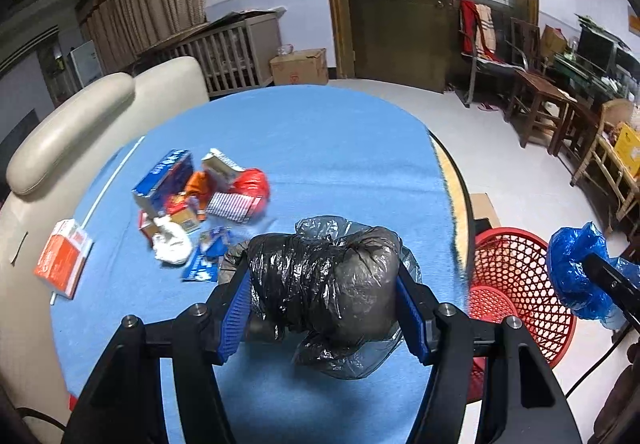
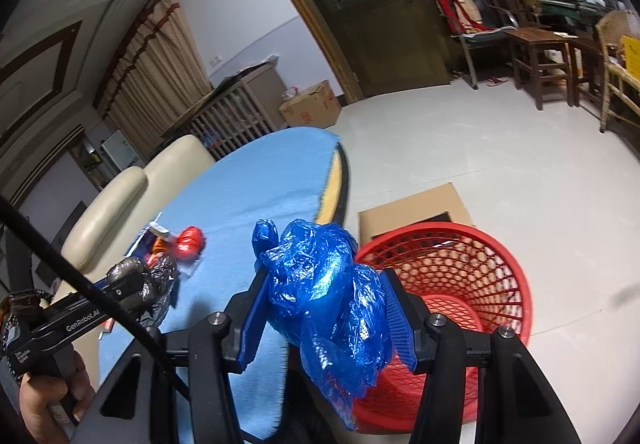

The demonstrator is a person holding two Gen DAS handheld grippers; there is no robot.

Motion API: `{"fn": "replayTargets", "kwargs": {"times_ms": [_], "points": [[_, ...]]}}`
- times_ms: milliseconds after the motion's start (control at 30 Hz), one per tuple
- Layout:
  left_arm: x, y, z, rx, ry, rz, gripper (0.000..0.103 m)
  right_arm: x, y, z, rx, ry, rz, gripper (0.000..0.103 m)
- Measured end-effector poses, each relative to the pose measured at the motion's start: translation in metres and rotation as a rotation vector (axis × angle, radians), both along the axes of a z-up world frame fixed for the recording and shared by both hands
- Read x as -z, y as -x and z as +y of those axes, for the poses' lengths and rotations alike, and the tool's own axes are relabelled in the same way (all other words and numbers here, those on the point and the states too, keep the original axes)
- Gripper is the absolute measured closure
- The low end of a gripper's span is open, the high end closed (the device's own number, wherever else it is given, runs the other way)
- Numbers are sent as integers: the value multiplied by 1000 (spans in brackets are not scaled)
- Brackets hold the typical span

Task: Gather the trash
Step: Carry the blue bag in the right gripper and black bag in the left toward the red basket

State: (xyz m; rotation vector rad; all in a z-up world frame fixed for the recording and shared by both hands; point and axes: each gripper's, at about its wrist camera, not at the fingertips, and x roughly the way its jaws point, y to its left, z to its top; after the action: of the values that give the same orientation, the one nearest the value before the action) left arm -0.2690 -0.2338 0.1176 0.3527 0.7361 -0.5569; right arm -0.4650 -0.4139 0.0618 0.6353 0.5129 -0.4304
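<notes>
Transport step: you are pinching the black bag (image 1: 326,284) in the left gripper (image 1: 325,308) and the blue bag (image 2: 324,296) in the right gripper (image 2: 322,318); release over the red basket (image 2: 472,244) ahead.

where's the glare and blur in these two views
Left wrist view: glare on the crinkled black bag; the trash pile and the table edge are smeared. Right wrist view: highlights on the blue bag; fisheye bends the door frame.

right hand-held gripper (image 2: 326,318): clamps blue plastic bag (image 2: 326,296) | beside red basket (image 2: 460,284) | above table edge (image 2: 276,180)
</notes>
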Motion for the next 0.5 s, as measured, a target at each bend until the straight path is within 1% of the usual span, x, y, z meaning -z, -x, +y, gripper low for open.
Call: {"fn": "replayTargets", "kwargs": {"times_ms": [333, 500], "points": [[5, 14, -43, 94, 11, 25, 37, 16, 20, -35, 91, -9, 54, 46], [9, 21, -64, 141, 10, 39, 37, 24, 24, -46, 111, -15, 83, 46]]}}
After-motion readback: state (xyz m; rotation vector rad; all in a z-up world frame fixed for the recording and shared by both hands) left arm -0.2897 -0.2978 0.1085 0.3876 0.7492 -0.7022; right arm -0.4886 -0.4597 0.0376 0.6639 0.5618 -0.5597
